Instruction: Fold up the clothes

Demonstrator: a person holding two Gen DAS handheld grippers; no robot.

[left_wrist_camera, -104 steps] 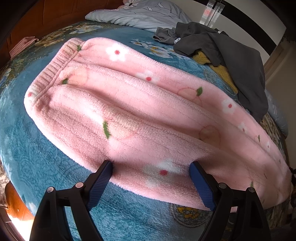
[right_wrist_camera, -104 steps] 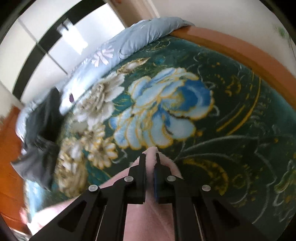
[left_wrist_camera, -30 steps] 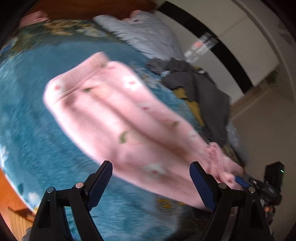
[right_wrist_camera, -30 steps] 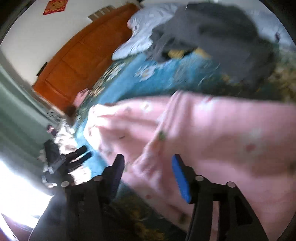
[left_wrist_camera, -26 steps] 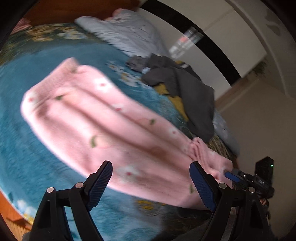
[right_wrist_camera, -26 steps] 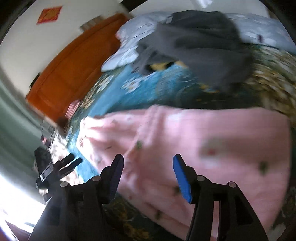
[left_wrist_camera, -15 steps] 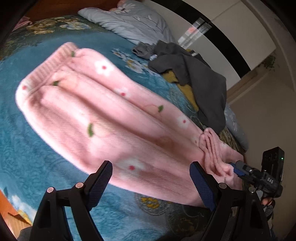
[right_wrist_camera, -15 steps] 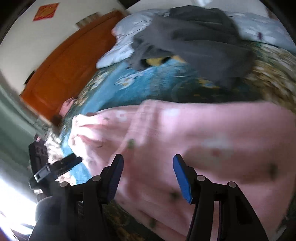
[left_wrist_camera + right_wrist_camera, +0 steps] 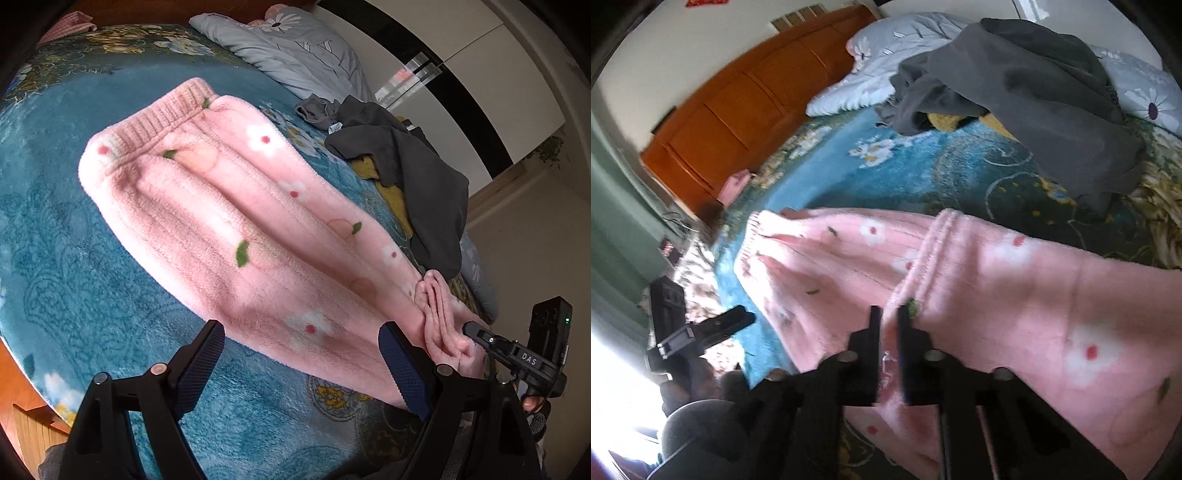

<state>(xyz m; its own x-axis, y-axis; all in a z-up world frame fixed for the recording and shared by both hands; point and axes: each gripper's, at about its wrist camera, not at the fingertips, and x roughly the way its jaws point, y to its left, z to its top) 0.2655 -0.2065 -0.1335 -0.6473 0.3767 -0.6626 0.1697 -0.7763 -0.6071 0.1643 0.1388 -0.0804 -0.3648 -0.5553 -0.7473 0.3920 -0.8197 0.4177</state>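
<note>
Pink fleece trousers with a flower print (image 9: 236,229) lie lengthwise across the teal floral bedspread (image 9: 55,258), ribbed waistband (image 9: 147,122) at far left, cuffs bunched at right. Bare bedspread runs along the near edge and beyond the waistband; the wooden bed edge (image 9: 22,421) shows lower left. Left gripper (image 9: 303,362) hovers over the trousers' near edge, jaws spread wide, holding nothing. On the far side, a heap of dark grey clothing (image 9: 417,173) lies close beside the trousers, covering something yellow, mostly hidden. Right gripper (image 9: 888,325) is closed tight on the folded cuff end (image 9: 923,266); the fabric there is blurred.
</note>
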